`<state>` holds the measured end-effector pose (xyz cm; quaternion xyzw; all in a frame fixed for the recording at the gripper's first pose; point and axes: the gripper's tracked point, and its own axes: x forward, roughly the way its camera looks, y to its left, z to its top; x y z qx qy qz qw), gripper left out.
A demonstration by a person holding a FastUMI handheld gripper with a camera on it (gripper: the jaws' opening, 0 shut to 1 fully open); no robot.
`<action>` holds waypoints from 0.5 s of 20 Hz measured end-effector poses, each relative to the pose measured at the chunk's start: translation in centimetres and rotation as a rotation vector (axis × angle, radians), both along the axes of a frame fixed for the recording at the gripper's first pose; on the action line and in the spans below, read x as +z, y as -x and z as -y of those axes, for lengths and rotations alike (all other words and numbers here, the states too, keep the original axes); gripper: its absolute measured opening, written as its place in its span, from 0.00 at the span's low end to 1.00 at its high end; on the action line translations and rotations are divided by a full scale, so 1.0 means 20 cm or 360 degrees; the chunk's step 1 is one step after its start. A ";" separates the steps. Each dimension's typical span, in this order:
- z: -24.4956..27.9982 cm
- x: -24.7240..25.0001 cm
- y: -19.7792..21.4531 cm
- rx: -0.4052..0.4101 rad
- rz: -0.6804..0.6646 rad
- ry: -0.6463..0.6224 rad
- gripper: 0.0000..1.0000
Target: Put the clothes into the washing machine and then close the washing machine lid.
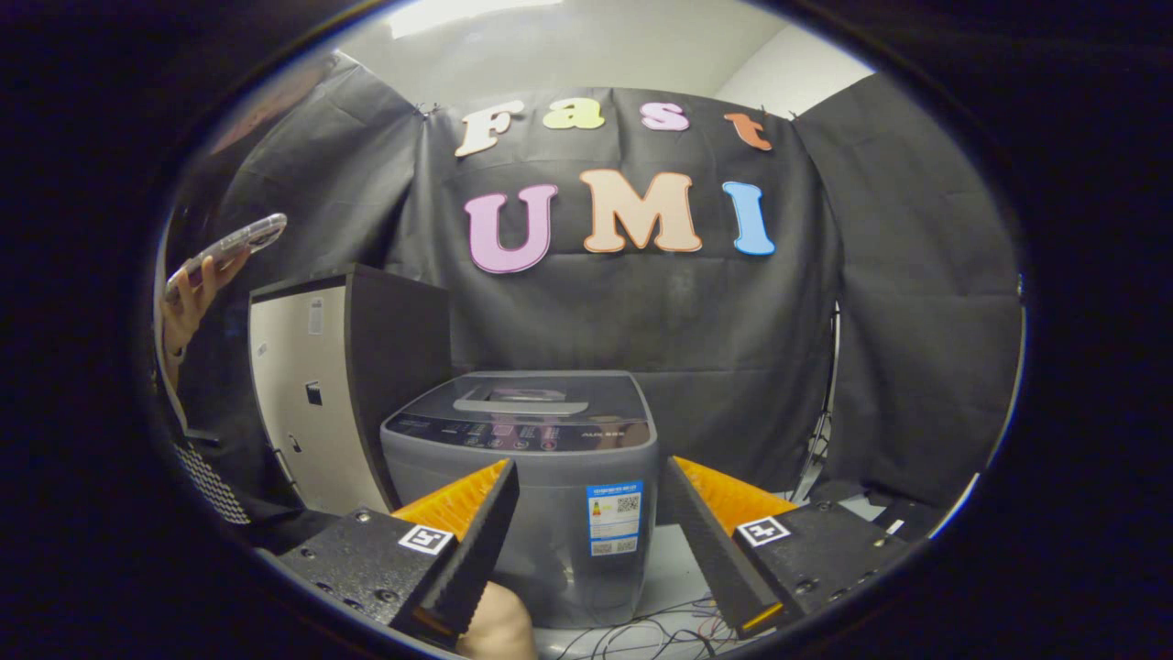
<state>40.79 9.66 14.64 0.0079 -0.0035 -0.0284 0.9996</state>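
A hand (197, 293) holds up a phone (229, 246) beside a tall cabinet (312, 385). The washing machine (541, 477) sits just ahead, its lid (522, 403) down. The hand-held gripper (586, 541) is level, fingers wide apart, holding nothing. I think the lid should be lifted slowly first.

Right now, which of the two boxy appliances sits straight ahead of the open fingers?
The low grey top-loading washing machine, lid down; the taller white-fronted cabinet stands beside it.

claw (586, 522) mounts bear square markers, screws
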 end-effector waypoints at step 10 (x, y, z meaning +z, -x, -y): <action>0.00 0.00 0.01 0.0003 -0.0008 0.0000 0.97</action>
